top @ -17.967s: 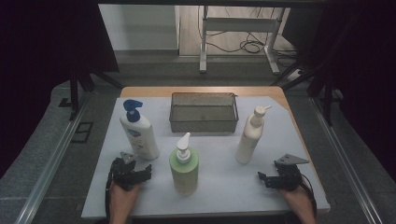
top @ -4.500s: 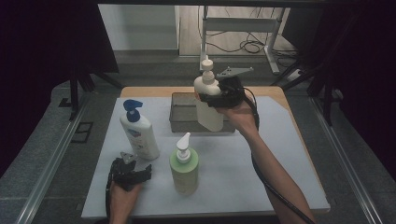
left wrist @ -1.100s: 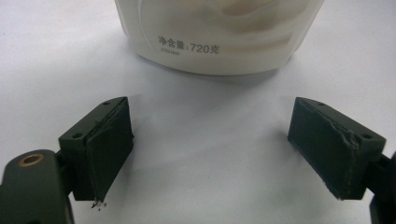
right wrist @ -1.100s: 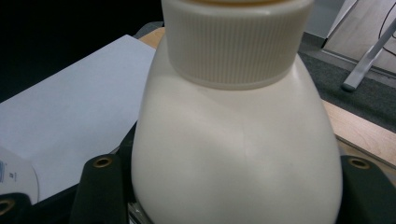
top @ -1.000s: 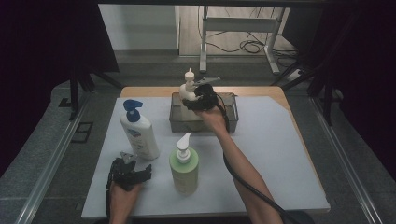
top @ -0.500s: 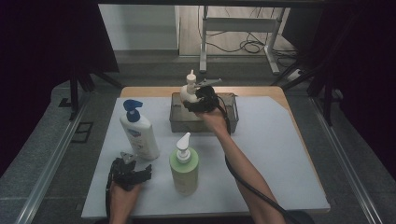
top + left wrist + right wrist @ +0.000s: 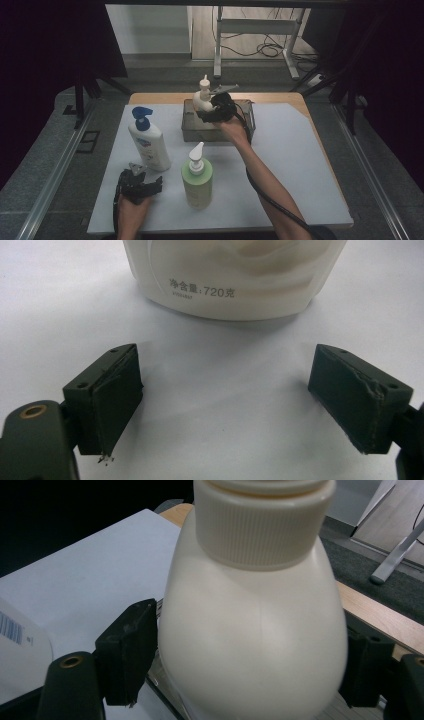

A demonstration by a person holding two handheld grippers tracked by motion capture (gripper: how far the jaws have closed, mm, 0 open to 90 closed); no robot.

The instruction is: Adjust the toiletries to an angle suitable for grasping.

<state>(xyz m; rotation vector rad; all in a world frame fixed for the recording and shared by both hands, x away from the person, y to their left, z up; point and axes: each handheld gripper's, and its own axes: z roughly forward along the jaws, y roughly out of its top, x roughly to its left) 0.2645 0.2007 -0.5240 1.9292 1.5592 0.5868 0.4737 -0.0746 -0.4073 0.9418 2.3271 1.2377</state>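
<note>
as the cream pump bottle (image 7: pixel 203 97) stood upright in the wire basket (image 7: pixel 192 131) at the far side of the white table (image 7: pixel 300 165), the right gripper (image 7: pixel 216 107) sat around its shoulder, jaws just opening, with the pads close beside the bottle's sides; whether they still touched it could not be told. near the front edge, the left gripper (image 7: pixel 225 405) rested on the table with jaws wide and empty, facing the base of the blue-capped white bottle (image 7: pixel 147 140), beside the green pump bottle (image 7: pixel 197 177).

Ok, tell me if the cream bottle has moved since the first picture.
Yes. The cream bottle went from the mat's right side, beside the wire basket, into that basket, between the right tongs.
</note>
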